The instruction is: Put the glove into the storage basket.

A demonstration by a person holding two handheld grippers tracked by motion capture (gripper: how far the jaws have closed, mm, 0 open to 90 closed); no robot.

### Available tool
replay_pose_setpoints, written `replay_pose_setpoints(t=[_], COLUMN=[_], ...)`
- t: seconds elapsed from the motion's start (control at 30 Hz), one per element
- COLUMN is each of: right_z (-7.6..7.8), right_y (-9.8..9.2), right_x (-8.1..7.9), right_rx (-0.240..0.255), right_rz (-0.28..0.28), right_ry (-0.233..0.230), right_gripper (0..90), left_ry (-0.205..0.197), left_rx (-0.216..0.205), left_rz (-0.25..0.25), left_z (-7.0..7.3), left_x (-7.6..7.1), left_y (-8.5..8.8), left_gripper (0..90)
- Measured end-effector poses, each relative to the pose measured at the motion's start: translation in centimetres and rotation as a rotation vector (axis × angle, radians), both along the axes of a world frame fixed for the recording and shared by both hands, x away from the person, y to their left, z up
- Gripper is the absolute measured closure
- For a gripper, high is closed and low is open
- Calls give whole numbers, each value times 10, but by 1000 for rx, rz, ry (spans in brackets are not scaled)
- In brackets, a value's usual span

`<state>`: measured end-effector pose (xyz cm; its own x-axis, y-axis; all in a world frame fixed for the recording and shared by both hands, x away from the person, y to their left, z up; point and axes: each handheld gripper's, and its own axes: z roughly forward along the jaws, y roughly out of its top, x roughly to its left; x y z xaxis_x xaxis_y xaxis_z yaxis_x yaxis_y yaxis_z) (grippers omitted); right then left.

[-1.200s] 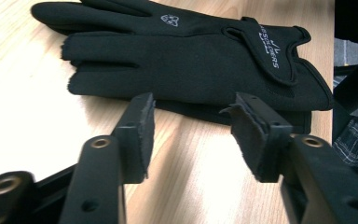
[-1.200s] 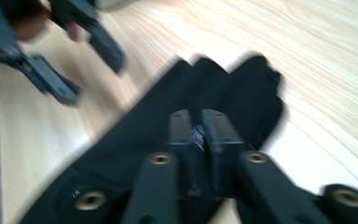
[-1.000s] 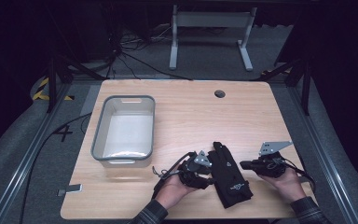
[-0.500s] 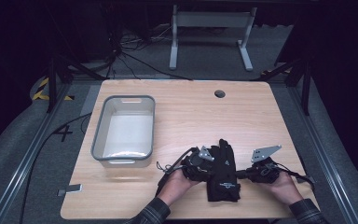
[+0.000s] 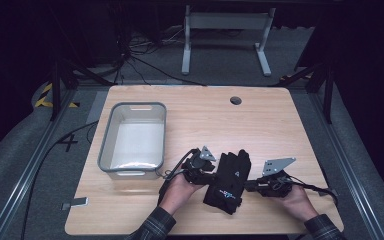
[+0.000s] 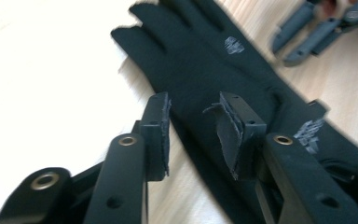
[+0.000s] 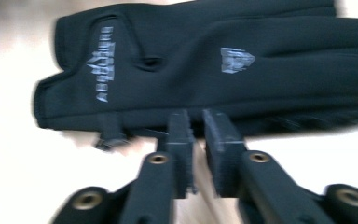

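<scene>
A black glove [image 5: 228,182] with grey logos lies flat on the wooden table [image 5: 280,130] near its front edge, fingers pointing away from me. My left gripper [image 5: 211,175] is at its left side; in the left gripper view its jaws [image 6: 193,114] have just been opening a little and stand apart over the glove [image 6: 200,60] edge, gripping nothing. My right gripper [image 5: 247,186] is at the glove's right side. Its jaws [image 7: 196,123] have just been opening, leaving a narrow gap at the glove [image 7: 205,60] edge with nothing between them.
A grey plastic bin [image 5: 109,140] stands on the left half of the table, close to my left hand. A cable hole [image 5: 235,100] sits near the far edge. A small grey piece [image 5: 75,204] lies at the front left corner.
The glove has shifted left and turned more upright between the grippers. Both hands have moved slightly left, and the right gripper has let go of the glove's edge.
</scene>
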<state>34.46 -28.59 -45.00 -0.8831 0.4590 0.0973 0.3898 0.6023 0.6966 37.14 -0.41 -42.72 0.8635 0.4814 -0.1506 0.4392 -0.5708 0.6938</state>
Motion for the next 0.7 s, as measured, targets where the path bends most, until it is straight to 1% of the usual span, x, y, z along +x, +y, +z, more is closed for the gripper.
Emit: replay_pose_setpoints(t=[0.03, 0.07, 0.1, 0.13, 0.2, 0.27, 0.3, 0.33, 0.37, 0.4, 0.43, 0.47, 0.5, 0.53, 0.57, 0.67, 0.7], right_z=[2, 2, 3, 3, 3, 5, 5, 5, 5, 5, 4, 1, 0, 0, -2, -4, -7], right_y=[-4, -10, -15, -20, -33, -44, -49, -49, -54, -58, -63, -70, -72, -72, -77, -80, -81], right_x=[-1, -1, -1, 0, 0, 1, 2, 2, 3, 4, 5, 9, 11, 11, 14, 16, 18], right_rx=[0, 17, 23, 13, 5, -5, -14, -14, -44, -64, -53, -54, -51, -51, -56, -61, -72], right_rz=[-22, -40, -58, -86, -132, -181, -202, -202, -235, -261, -280, -315, -322, -322, -345, -358, -360], right_ry=[-21, -35, -35, -41, -72, -100, -117, -117, -142, -159, -161, -149, -147, -147, -154, -156, -153], right_gripper=[696, 657, 615, 570, 486, 396, 355, 355, 308, 279, 273, 236, 235, 235, 222, 212, 202], left_ry=[9, 6, 5, 8, 14, 8, 8, 8, 14, 14, 8, 11, 6, 6, -4, -4, 2], left_rx=[5, 13, 13, 13, 19, 35, 36, 36, 42, 51, 60, 102, 112, 112, 141, 158, 174], left_rz=[-2, -7, -12, -15, -26, -36, -35, -35, -31, -39, -40, -34, -14, -14, -1, 13, 17], left_z=[2, 4, 6, 8, 9, 9, 8, 8, 7, 5, 2, -3, -7, -7, -10, -14, -16], left_x=[-2, -4, -7, -9, -11, -13, -14, -14, -14, -14, -14, -11, -9, -9, -7, -2, 1], left_y=[-2, -4, -6, -9, -16, -22, -26, -26, -31, -35, -39, -45, -48, -48, -50, -52, -53], left_gripper=[618, 597, 579, 557, 505, 437, 416, 385, 385, 363, 347, 299, 271, 234, 217, 218, 213])
